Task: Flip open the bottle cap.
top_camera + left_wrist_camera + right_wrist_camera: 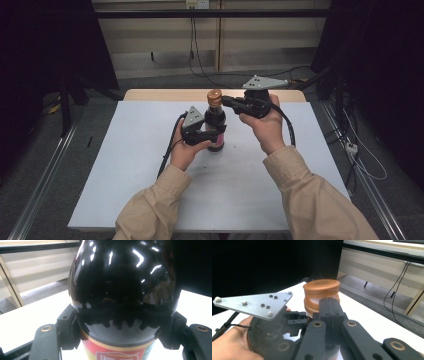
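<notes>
Leftward, left tool [212, 136] clamped round the belly of the dark bottle [215, 125], jaws pressing either side above the red label [117, 352], held by the left hand [186, 150]. Centrally, bottle standing upright on the white surface [125, 165], near its far middle. Rightward, right tool [226, 101] held by the right hand [267, 127], jaws drawn together just below the brown cap [214, 96], at the neck; grip there seemingly tight, though contact partly hidden.

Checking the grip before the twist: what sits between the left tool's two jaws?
The dark bottle: in the left gripper view the left tool has a jaw against each side of its body, just above the label.
</notes>
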`<control>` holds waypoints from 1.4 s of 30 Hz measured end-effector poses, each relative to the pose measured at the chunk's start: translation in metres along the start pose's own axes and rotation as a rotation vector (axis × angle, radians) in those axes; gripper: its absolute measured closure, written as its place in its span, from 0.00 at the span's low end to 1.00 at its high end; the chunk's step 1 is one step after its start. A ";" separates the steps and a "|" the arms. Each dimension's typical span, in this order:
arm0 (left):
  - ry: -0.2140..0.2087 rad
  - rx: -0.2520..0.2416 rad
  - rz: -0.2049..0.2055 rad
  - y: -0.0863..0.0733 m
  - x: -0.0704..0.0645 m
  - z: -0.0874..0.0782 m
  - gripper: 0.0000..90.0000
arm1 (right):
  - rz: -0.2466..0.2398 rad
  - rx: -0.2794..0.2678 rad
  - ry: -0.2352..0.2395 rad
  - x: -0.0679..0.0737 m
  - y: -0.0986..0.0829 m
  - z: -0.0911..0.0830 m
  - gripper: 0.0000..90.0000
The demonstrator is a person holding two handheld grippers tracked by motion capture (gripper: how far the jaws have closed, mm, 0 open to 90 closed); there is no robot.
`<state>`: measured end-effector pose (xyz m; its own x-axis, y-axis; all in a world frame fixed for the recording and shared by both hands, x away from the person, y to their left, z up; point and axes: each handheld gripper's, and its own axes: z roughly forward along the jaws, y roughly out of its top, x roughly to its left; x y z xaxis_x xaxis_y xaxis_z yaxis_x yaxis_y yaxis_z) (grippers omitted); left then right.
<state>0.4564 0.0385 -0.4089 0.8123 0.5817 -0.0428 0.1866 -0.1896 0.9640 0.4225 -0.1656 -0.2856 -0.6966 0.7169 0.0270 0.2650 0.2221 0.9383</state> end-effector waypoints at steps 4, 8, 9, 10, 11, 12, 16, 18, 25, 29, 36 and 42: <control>0.000 0.000 0.000 0.000 0.000 0.000 0.34 | 0.002 -0.002 0.002 0.001 0.001 0.000 1.00; 0.002 -0.001 -0.004 0.000 0.000 0.000 0.34 | 0.007 -0.009 0.002 0.001 0.003 0.000 1.00; 0.002 -0.001 -0.005 0.000 0.000 0.000 0.34 | 0.008 -0.008 0.001 0.001 0.003 0.000 1.00; 0.002 -0.001 -0.005 0.000 0.000 0.000 0.34 | 0.009 -0.008 0.001 0.001 0.004 0.000 1.00; 0.002 -0.001 -0.005 0.000 0.000 0.000 0.34 | 0.009 -0.009 0.002 0.001 0.004 0.000 1.00; 0.001 0.000 -0.004 0.000 0.000 0.000 0.34 | 0.009 -0.011 0.002 0.001 0.004 0.000 1.00; 0.009 -0.003 -0.003 0.000 0.000 0.000 0.34 | 0.006 -0.016 0.002 0.002 0.008 0.000 1.00; 0.009 -0.005 -0.006 0.000 0.000 0.000 0.34 | 0.003 -0.015 -0.001 0.003 0.009 0.001 1.00; 0.009 -0.003 -0.005 0.000 0.000 0.000 0.34 | 0.004 -0.017 0.000 0.003 0.010 0.001 1.00; 0.009 -0.005 -0.005 0.000 0.000 0.000 0.34 | 0.006 -0.021 0.003 0.004 0.010 0.002 1.00; 0.011 -0.007 -0.010 -0.001 0.000 0.000 0.34 | 0.006 -0.018 0.001 0.003 0.010 0.002 1.00; 0.011 -0.006 -0.011 -0.001 0.000 0.000 0.34 | 0.004 -0.018 0.000 0.003 0.011 0.002 1.00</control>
<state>0.4562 0.0382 -0.4097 0.8043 0.5921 -0.0503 0.1917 -0.1785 0.9651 0.4246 -0.1592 -0.2759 -0.6959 0.7175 0.0308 0.2557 0.2074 0.9442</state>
